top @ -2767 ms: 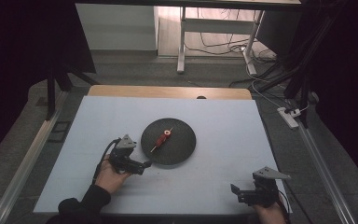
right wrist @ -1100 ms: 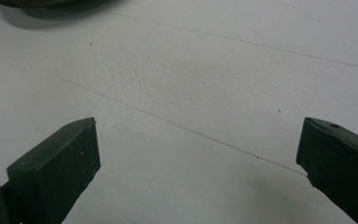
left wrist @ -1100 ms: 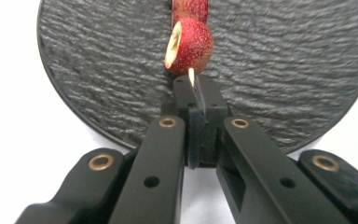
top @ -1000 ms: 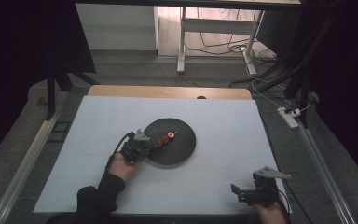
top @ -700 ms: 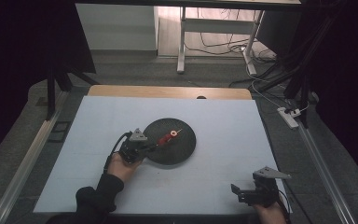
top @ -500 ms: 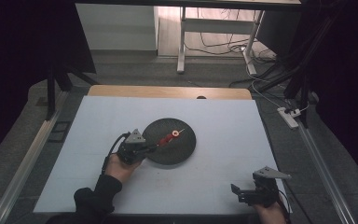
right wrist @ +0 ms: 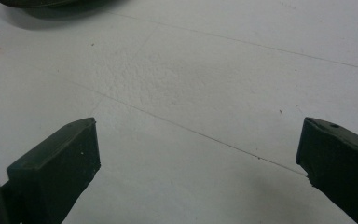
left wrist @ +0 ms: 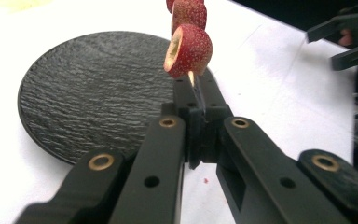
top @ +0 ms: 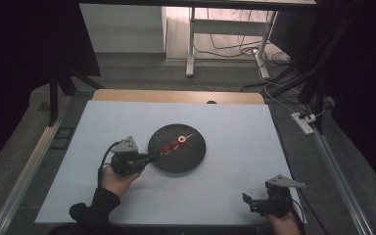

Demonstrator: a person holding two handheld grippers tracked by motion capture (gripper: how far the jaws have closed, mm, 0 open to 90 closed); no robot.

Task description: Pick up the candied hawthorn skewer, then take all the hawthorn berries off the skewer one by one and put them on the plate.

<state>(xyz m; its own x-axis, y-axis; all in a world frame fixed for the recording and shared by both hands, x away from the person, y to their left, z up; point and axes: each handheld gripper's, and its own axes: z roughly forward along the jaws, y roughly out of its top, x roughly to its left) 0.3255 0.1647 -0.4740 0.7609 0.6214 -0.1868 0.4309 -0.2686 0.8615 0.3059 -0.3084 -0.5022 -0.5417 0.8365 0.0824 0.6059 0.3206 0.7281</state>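
My left gripper point(top: 152, 156) is shut on the near end of a thin wooden skewer point(top: 176, 144) threaded with red fruit pieces. The skewer slants up over the round black plate point(top: 186, 159) in the middle of the table. In the left gripper view the closed jaws point(left wrist: 196, 91) pinch the stick just below a cored red fruit point(left wrist: 189, 50), with the plate point(left wrist: 93, 93) to the left behind it. My right gripper point(top: 247, 199) rests near the table's front right edge. Its jaws point(right wrist: 198, 154) stand wide apart over bare white table with nothing between them.
The white table surface point(top: 235, 132) spreads around the plate, with a wooden strip point(top: 176, 96) along its far edge. Metal rails run down both sides. A power strip point(top: 303, 122) and cables lie on the floor at the right.
My left gripper has drawn back slightly to the left and lifted, raising the skewer off the plate at a slant. The right gripper has stayed where it was.
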